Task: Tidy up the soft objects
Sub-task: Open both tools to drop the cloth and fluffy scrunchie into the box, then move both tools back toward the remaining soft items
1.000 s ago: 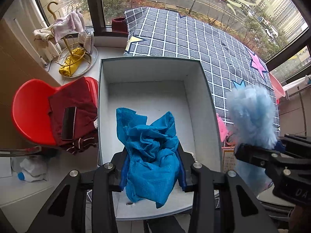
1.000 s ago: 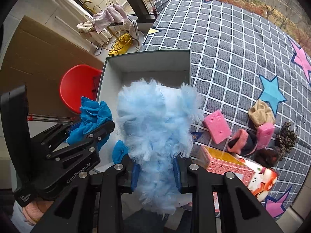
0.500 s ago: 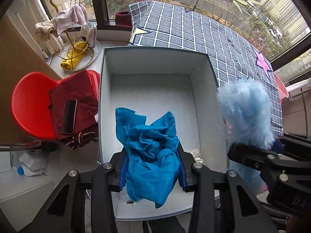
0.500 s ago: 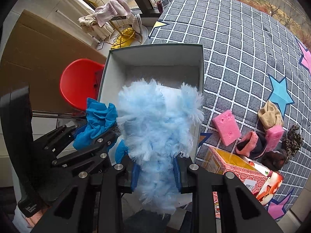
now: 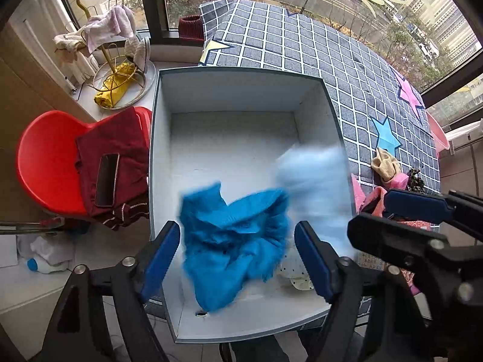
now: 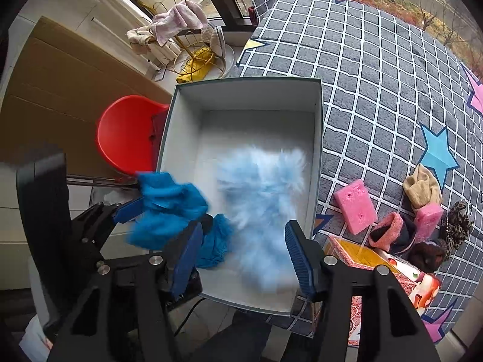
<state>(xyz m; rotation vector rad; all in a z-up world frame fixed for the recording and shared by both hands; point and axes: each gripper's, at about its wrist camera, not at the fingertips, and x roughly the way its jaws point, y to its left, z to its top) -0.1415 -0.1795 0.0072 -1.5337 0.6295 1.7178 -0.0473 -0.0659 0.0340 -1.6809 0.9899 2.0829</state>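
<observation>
**Both pieces let go over the box**

I read this as the drop step. My left gripper (image 5: 235,253) has its jaws spread wide, and the blue cloth (image 5: 232,241) sits blurred between them without touching either pad, so I judge it is loose and falling into the white box (image 5: 235,90). My right gripper (image 6: 240,253) is just as wide apart; the pale fluffy piece (image 6: 259,199) is smeared with motion in front of it, over the box floor near the right wall, held by nothing. Neither tool has hold of anything.

From the right camera I can see what is left on the checked bedspread (image 6: 377,60) beside the box: a pink sponge (image 6: 356,206), a second pink sponge (image 6: 428,214), a tan sock (image 6: 422,185), a pink-edged sock (image 6: 389,230) and a leopard-print scrap (image 6: 459,224), all bunched close together by a printed carton (image 6: 377,256).

Next, I'd swing the right tool over that cluster and pick one piece cleanly. They lie touching or overlapping, so the jaws need to close on a single item, probably the nearer sponge, which stands apart.
</observation>
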